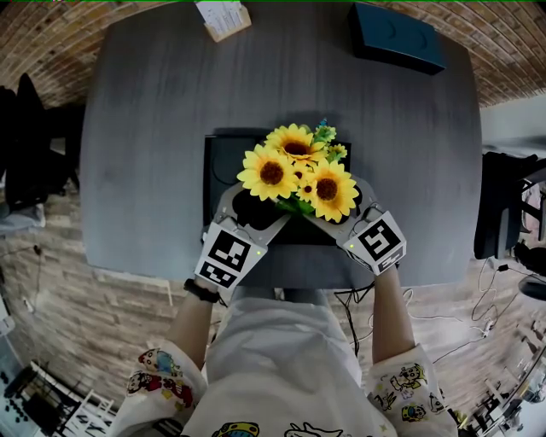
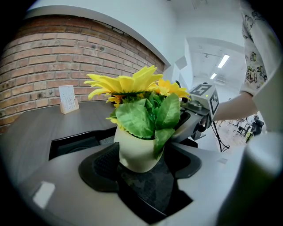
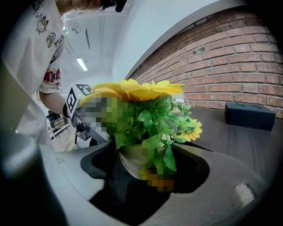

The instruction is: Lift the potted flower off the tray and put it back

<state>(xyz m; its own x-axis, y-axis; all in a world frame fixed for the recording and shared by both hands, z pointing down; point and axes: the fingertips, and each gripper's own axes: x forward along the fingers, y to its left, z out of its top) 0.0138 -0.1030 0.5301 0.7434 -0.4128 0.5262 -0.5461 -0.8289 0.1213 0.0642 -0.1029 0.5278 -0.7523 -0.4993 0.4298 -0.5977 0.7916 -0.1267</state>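
A potted flower (image 1: 294, 175), yellow sunflowers with green leaves in a cream pot (image 2: 137, 152), stands on the black tray (image 1: 217, 162) near the table's front edge. My left gripper (image 1: 243, 205) reaches in from the left, and its jaws straddle the pot (image 2: 141, 165). The pads sit close to the pot's walls, and no firm squeeze shows. My right gripper (image 1: 354, 201) comes in from the right, and its jaws also stand around the pot (image 3: 143, 165). Leaves hide the pot's far side there. The pot rests on the tray.
The grey table (image 1: 145, 128) carries a small card stand (image 1: 223, 17) at the back and a dark box (image 1: 397, 36) at the back right. A curved brick wall (image 2: 53, 57) lies beyond. Cables trail on the floor to the right.
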